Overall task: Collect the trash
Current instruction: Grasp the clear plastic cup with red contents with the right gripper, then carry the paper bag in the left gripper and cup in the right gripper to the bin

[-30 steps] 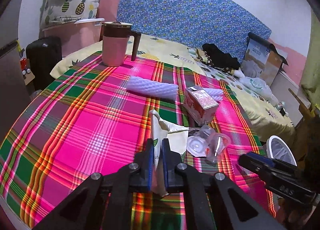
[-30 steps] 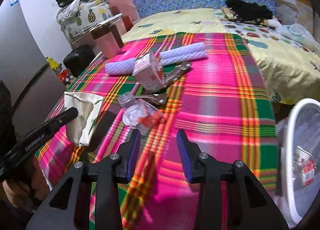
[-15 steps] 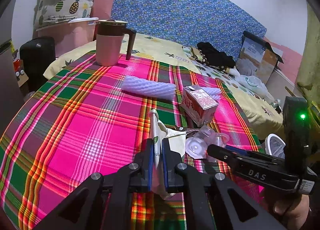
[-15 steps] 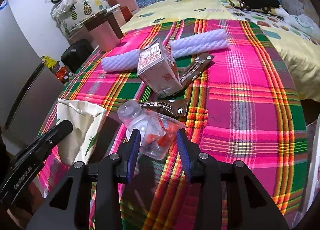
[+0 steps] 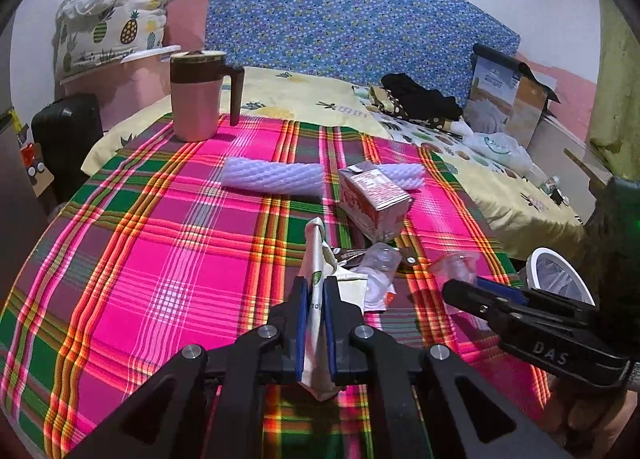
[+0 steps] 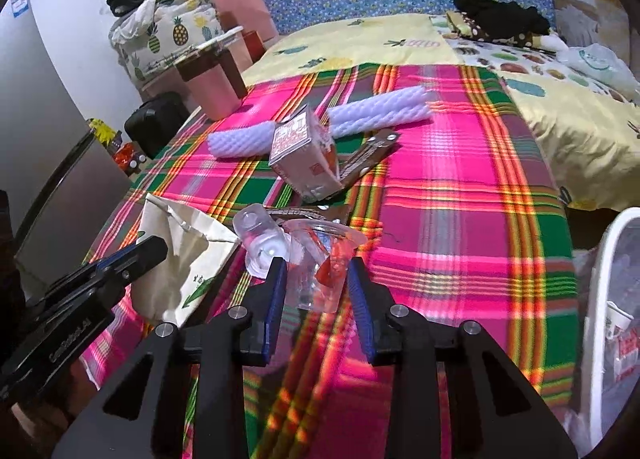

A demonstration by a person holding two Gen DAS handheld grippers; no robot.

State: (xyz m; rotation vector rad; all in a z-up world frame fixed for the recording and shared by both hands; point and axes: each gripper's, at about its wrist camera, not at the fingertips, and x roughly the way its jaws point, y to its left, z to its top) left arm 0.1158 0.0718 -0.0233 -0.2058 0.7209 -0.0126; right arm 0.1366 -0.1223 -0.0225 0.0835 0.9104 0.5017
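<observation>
"DAS" is printed on the right gripper (image 5: 460, 291), whose parted fingers flank a crumpled clear plastic cup (image 6: 320, 267) (red inside) at lower centre. The left gripper (image 5: 316, 323) is clenched on a cream paper bag (image 5: 316, 279); its print is unreadable. Both lie on the plaid surface (image 5: 160, 259).

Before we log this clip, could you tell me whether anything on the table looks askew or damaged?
The small carton lies tipped on its side on the plaid cloth, propped across a brown wrapper. The clear plastic cup between the right tongs looks crumpled. No spill is visible.
</observation>
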